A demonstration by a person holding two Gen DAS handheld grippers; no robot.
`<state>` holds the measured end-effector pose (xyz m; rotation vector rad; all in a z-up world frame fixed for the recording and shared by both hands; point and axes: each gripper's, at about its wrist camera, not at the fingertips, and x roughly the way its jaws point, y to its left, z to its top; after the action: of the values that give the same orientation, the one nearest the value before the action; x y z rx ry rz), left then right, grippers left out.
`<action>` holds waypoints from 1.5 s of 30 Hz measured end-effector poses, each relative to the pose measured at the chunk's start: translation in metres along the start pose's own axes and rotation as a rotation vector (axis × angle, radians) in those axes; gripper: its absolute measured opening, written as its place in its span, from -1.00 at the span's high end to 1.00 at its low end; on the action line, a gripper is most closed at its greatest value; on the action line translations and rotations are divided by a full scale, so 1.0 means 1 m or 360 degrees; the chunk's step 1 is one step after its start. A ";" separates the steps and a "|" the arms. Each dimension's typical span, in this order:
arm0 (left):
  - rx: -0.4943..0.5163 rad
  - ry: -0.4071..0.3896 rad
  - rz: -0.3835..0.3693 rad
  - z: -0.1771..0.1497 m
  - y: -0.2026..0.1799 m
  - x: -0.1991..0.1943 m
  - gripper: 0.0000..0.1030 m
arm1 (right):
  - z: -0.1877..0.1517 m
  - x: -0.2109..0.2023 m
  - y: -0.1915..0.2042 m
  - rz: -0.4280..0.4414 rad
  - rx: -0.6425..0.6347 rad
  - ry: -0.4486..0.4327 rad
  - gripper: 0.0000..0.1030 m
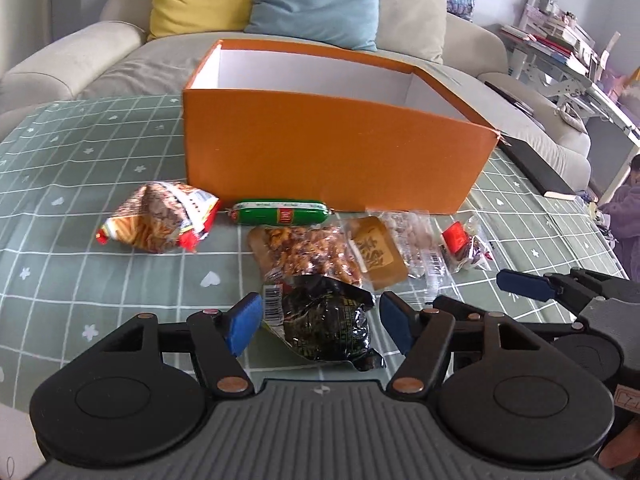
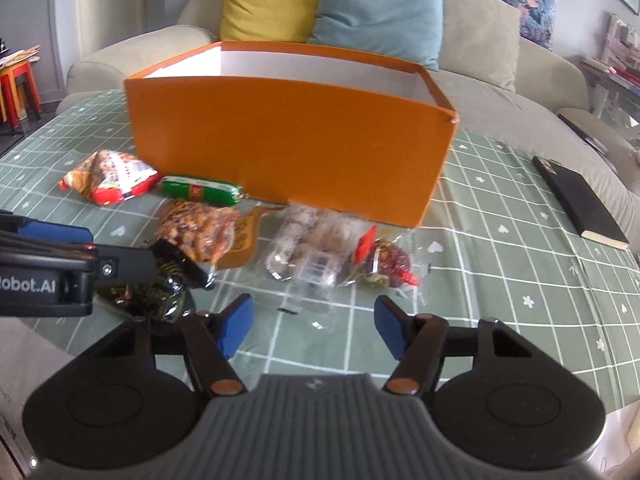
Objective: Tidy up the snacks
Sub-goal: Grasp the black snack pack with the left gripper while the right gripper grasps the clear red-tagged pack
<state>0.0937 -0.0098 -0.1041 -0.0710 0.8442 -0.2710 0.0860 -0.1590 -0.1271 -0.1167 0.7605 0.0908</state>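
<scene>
left gripper [image 1: 320,326] jaws open, straddling dark foil snack pack [image 1: 326,328] on table [image 1: 80,240] | right gripper [image 2: 314,328] jaws open, empty, near clear pack [image 2: 308,256] | orange box [image 1: 328,152] behind | tip: close mid-pack, lift clear over box wall

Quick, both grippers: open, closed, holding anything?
Left gripper: open, fingers either side of the dark green-black foil snack packet, not clamped.
Right gripper: open, holding nothing.

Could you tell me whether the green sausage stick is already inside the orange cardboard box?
No, the green sausage stick lies on the checked tablecloth before the orange cardboard box.
</scene>
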 end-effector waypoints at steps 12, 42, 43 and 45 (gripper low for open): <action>0.0031 0.0117 -0.0024 0.013 -0.017 0.018 -0.45 | 0.017 0.007 -0.021 -0.0108 -0.0010 -0.0118 -0.15; 0.0080 0.0346 0.0289 0.001 -0.026 0.053 -0.40 | 0.019 0.046 -0.040 -0.0016 0.0121 -0.0015 0.07; 0.0082 0.0343 0.0288 0.000 -0.026 0.052 -0.39 | 0.018 0.046 -0.040 -0.0013 0.0116 -0.0018 0.06; 0.0095 0.0330 0.0283 -0.002 -0.025 0.051 -0.38 | 0.018 0.046 -0.041 -0.0003 0.0116 -0.0022 0.06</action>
<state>0.1195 -0.0471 -0.1380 0.0895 1.0412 -0.1372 0.1359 -0.1951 -0.1431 -0.0475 0.7489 0.0620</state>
